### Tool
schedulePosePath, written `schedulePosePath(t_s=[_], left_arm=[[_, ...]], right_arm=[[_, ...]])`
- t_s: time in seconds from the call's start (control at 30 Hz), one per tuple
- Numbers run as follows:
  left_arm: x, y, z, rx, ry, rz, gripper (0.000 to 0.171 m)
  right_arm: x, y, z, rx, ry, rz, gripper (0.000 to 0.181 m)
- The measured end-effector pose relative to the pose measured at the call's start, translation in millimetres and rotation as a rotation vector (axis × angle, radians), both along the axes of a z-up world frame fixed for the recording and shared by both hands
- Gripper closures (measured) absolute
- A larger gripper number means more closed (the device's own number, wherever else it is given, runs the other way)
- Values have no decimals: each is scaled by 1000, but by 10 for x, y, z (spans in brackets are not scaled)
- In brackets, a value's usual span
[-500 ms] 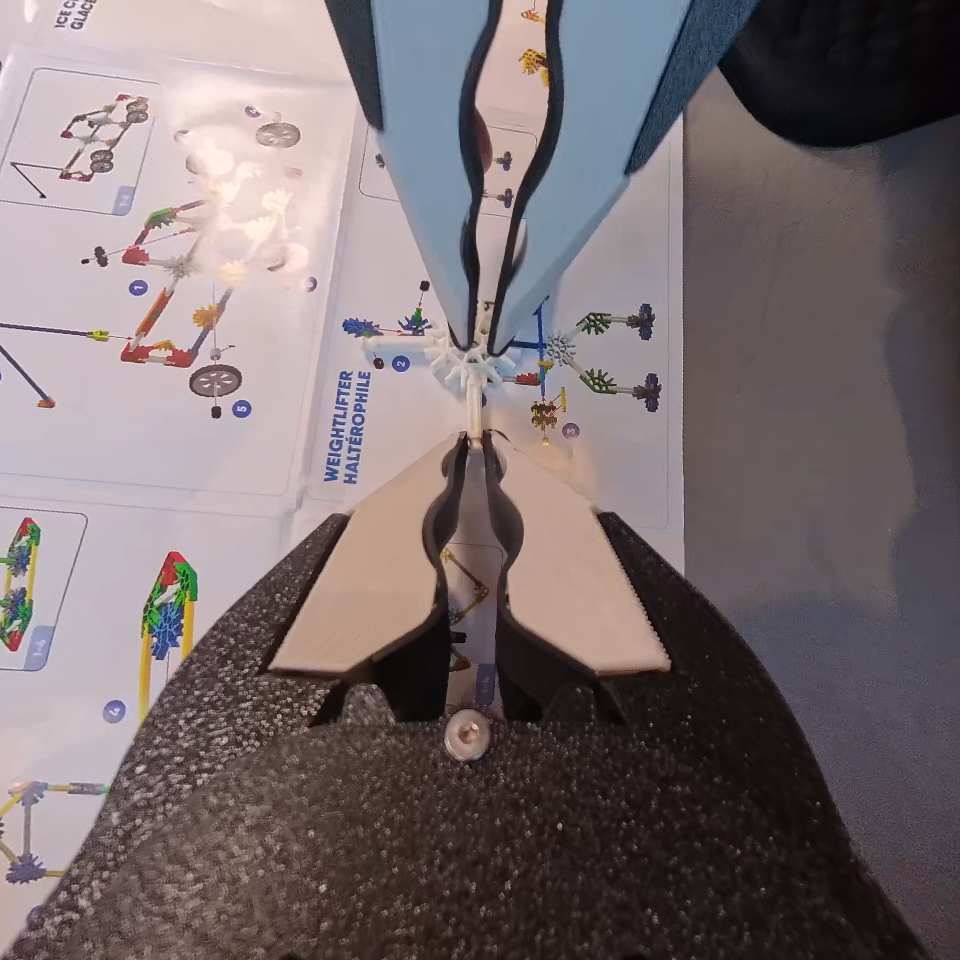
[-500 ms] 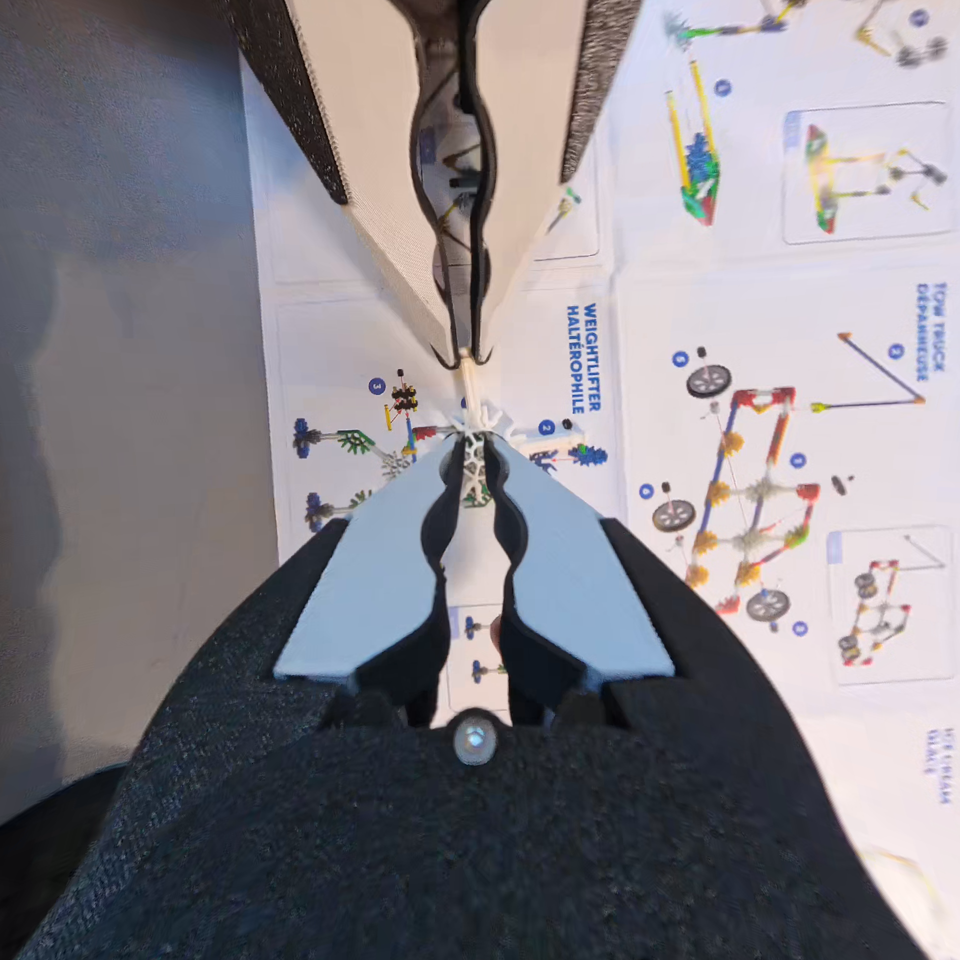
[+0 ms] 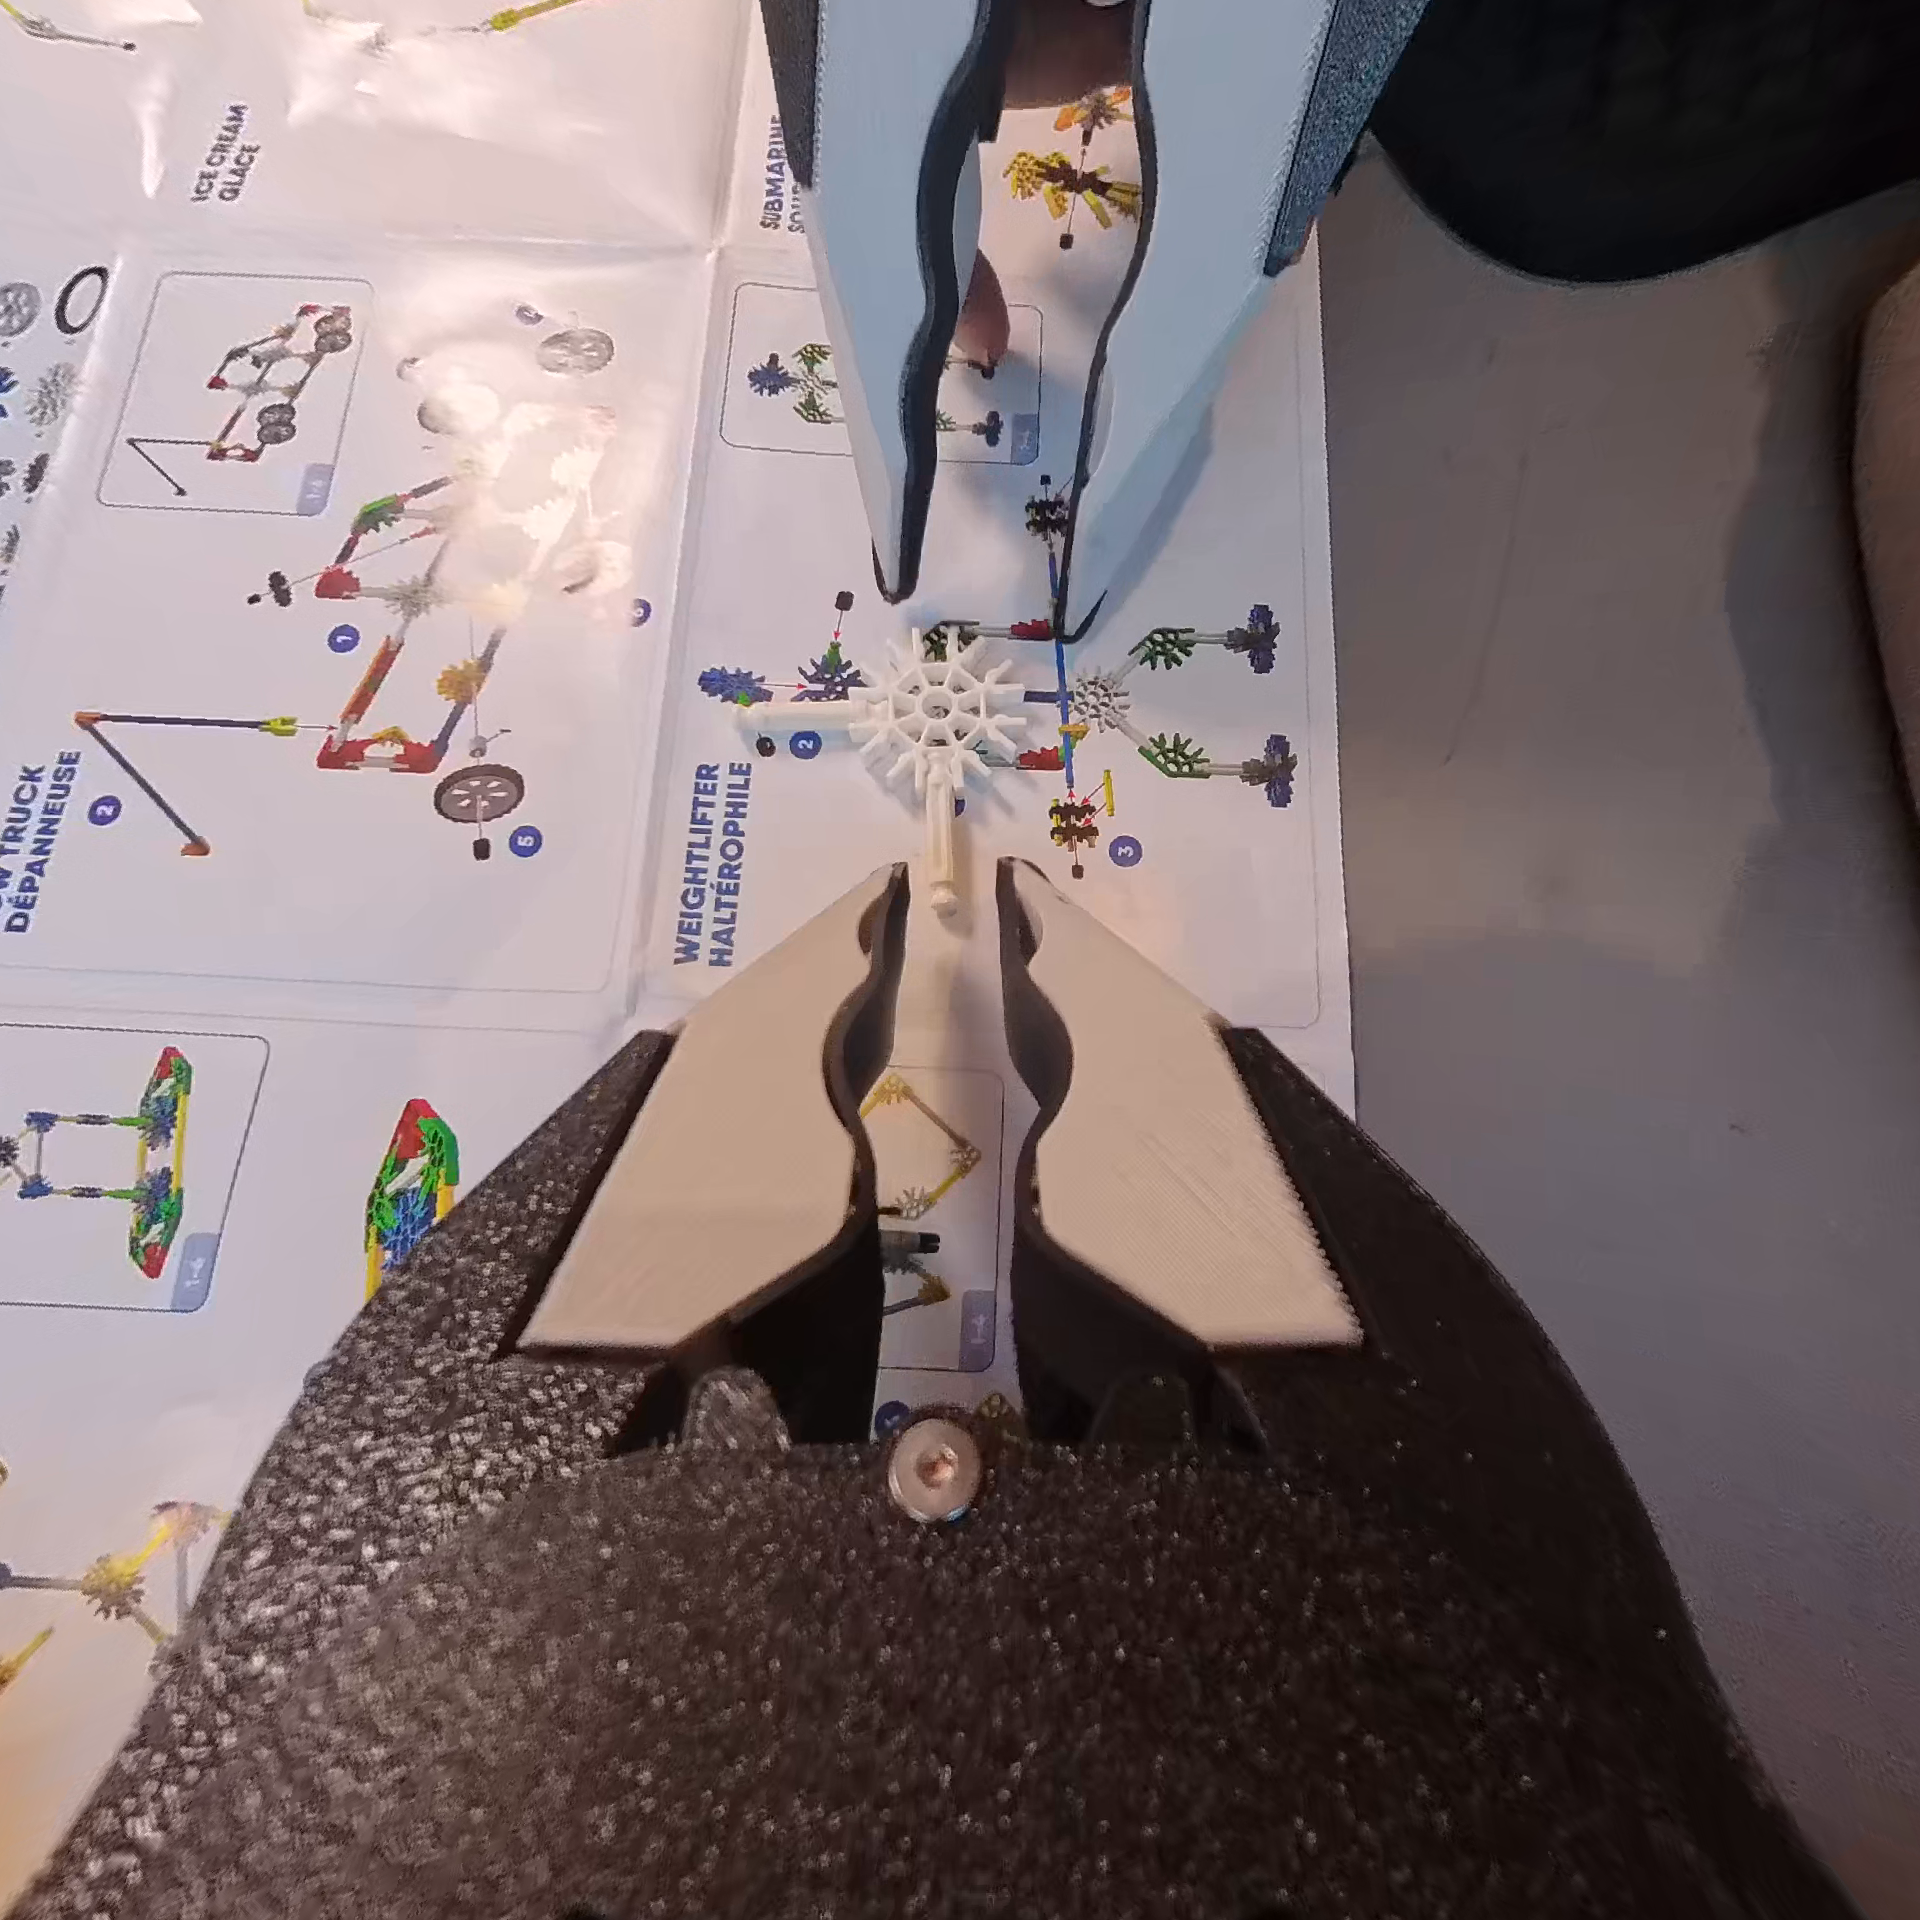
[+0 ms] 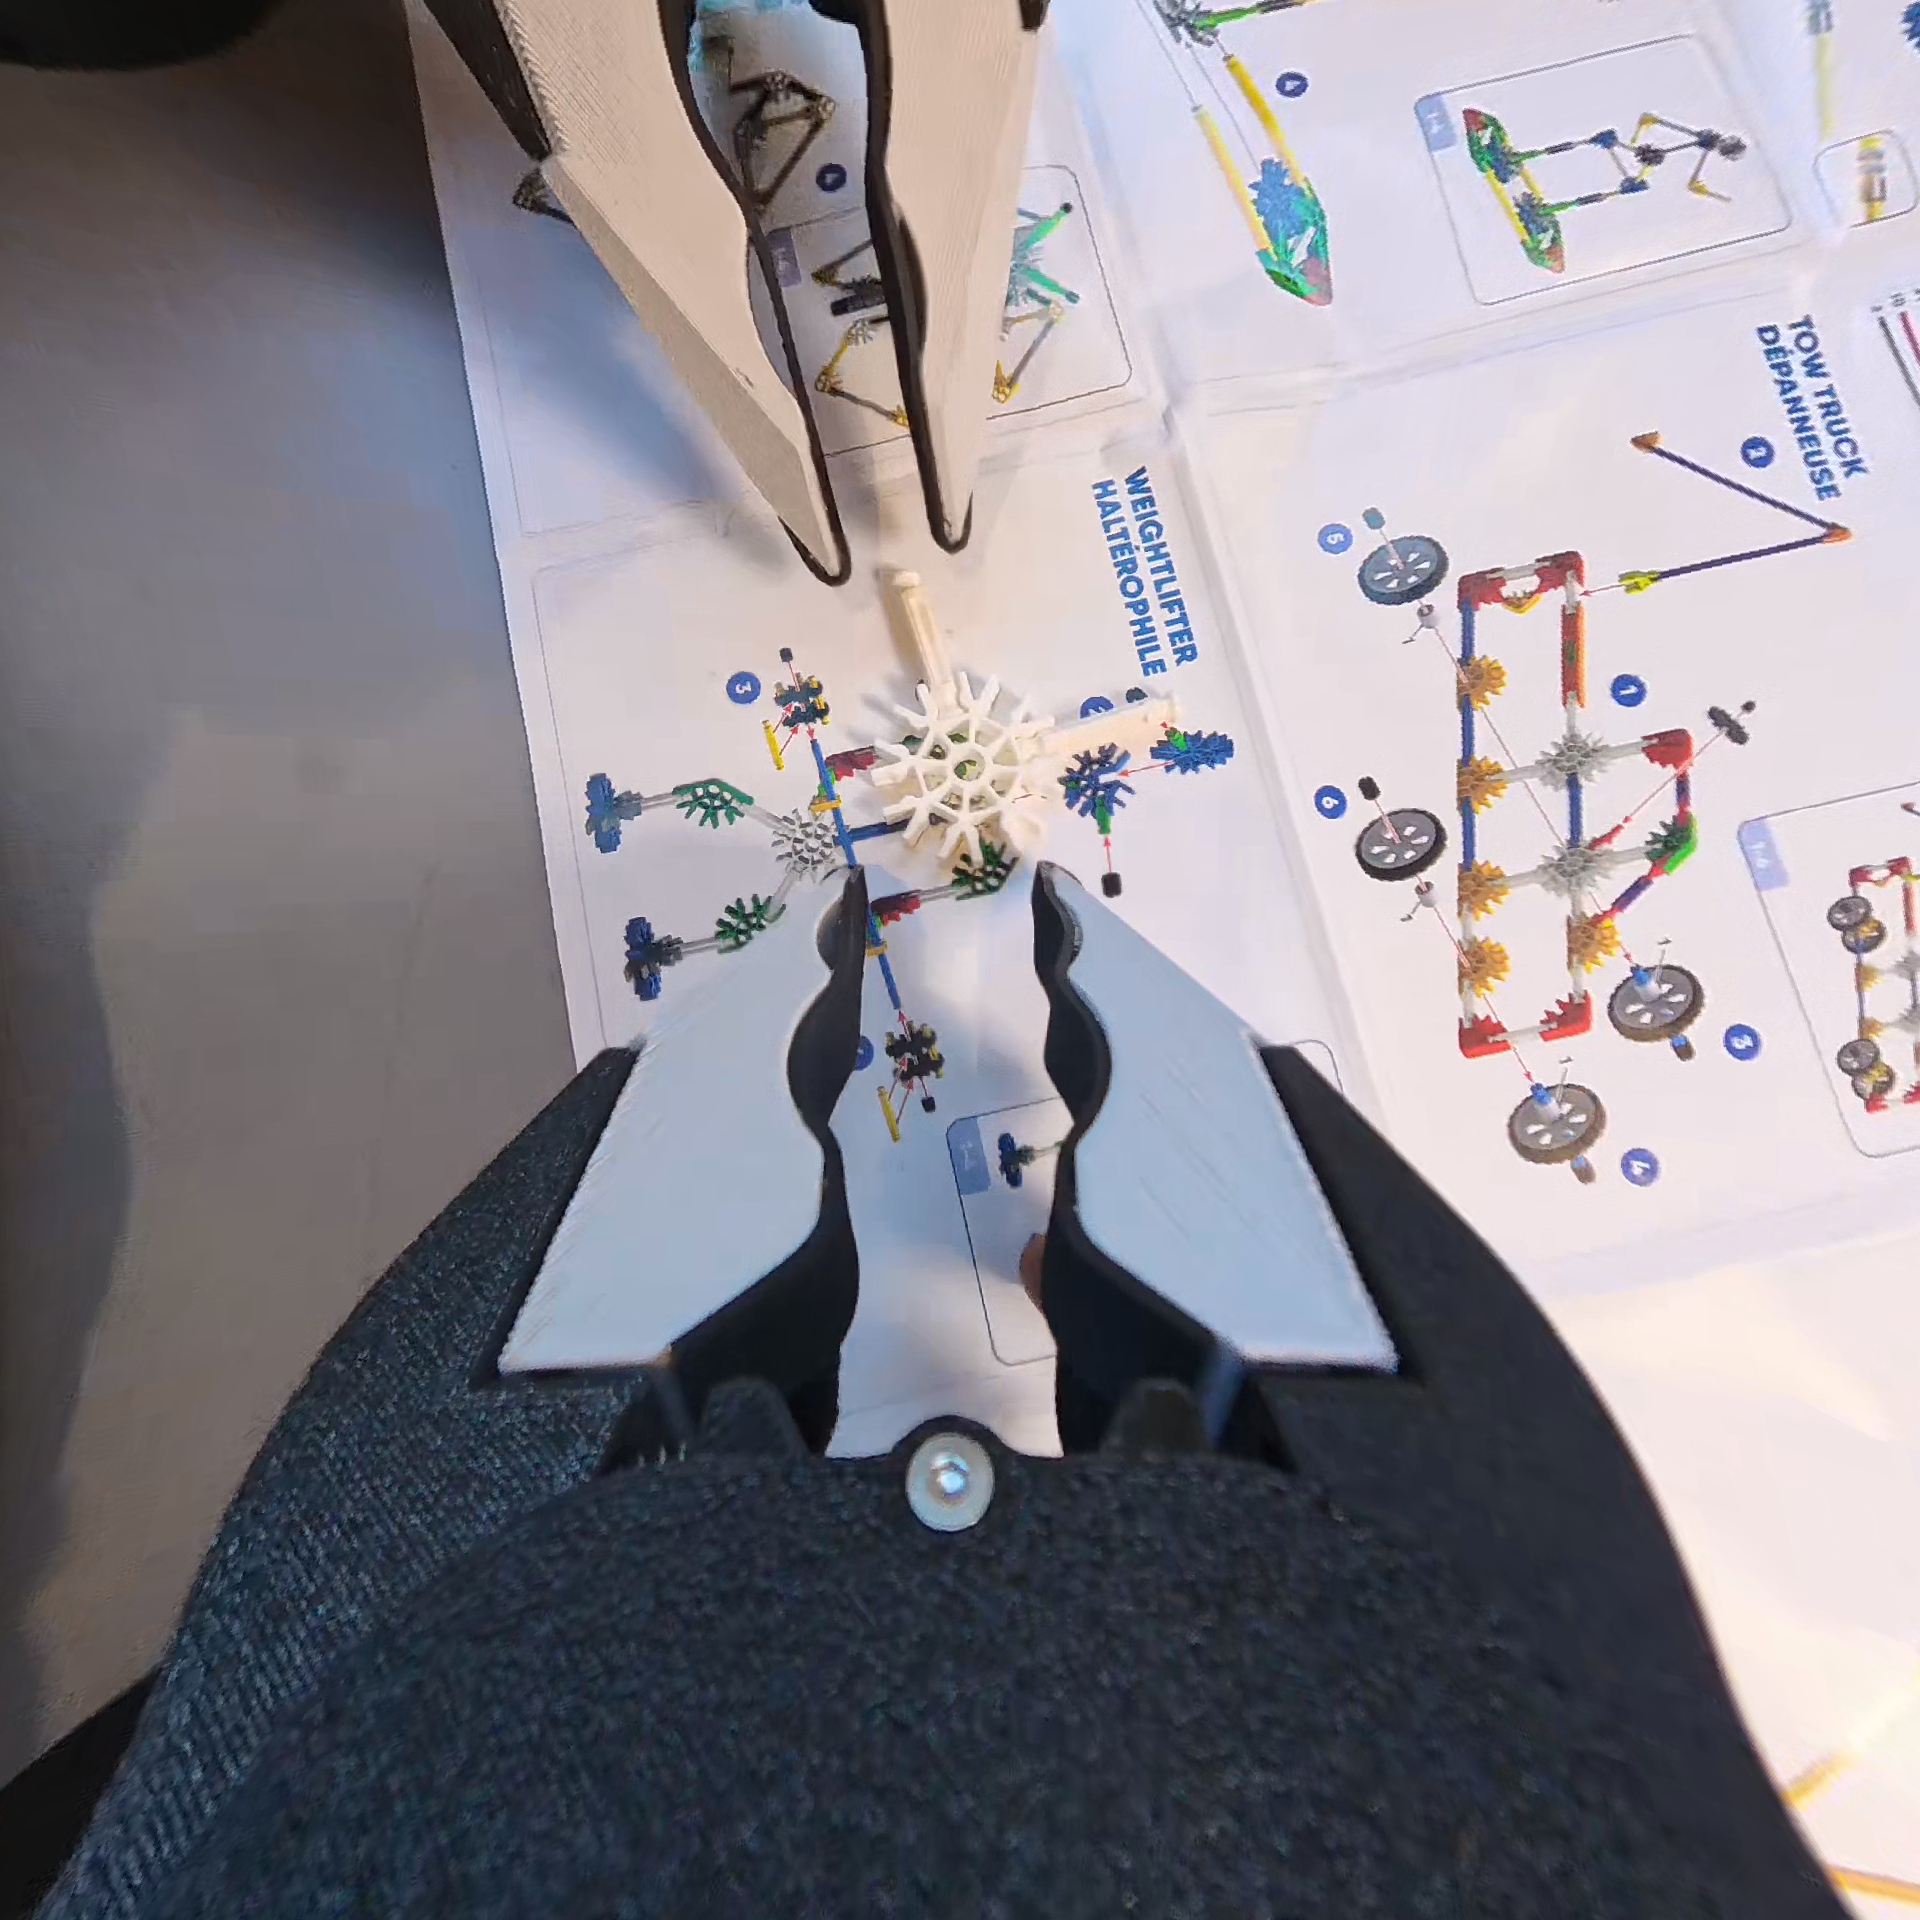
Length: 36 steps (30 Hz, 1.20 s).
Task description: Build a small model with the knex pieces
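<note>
A white snowflake-shaped connector (image 3: 935,717) lies flat on a printed instruction sheet (image 3: 468,914). Two white rods are plugged into it: one (image 3: 943,842) points at my left gripper, one (image 3: 800,715) points left. My left gripper (image 3: 948,875), with beige fingers, is open and empty, its tips on either side of the near rod's end. My right gripper (image 3: 982,608), with light blue fingers, is open and empty just beyond the connector. In the right wrist view the connector (image 4: 961,769) lies just ahead of my right gripper (image 4: 948,883), and the left gripper (image 4: 891,556) faces it.
The sheet (image 4: 1299,1226) lies on a grey table (image 3: 1610,727), and its edge runs close beside the connector. A glossy pale patch (image 3: 520,488), possibly a clear bag of white pieces, lies to the left. A dark fabric shape (image 3: 1662,104) is at the far right. One gripper's finger ends stand about 6 centimetres off the other's. Measured from the fingertips, the dark fabric shape (image 3: 1662,104) is 20 centimetres or so from the right gripper and 25 centimetres from the left.
Both grippers were shut, the left on the rod and the right on the connector. Both have opened and drawn back a little, and the connector now lies on the sheet.
</note>
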<state>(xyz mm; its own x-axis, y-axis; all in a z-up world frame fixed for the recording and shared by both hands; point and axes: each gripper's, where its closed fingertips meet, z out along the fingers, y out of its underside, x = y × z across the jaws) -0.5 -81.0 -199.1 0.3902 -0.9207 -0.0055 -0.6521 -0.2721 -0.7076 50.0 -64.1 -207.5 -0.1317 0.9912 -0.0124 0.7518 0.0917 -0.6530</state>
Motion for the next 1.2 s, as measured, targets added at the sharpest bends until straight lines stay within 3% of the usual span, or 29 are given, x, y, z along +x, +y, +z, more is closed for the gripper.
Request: schedulePosePath(t_s=[0.43, 0.63, 0.8, 0.93, 1.2], left_arm=[[28, -39, -113, -19, -2, -19, 167], [59, -63, -112, -15, 1, -32, 168], [66, -61, -111, -14, -5, -29, 168], [67, -59, -109, -18, -12, -27, 168], [68, -50, -97, -21, -31, -21, 168]], right_arm=[[-39, -70, -20, 101, 5, 27, 171], [-1, -97, 62, -6, 76, 16, 171], [-28, 243, 221, -31, 219, -143, 166], [-15, 625, 187, 97, 216, -265, 170], [-262, 1037, 101, 137, 121, -272, 181]])
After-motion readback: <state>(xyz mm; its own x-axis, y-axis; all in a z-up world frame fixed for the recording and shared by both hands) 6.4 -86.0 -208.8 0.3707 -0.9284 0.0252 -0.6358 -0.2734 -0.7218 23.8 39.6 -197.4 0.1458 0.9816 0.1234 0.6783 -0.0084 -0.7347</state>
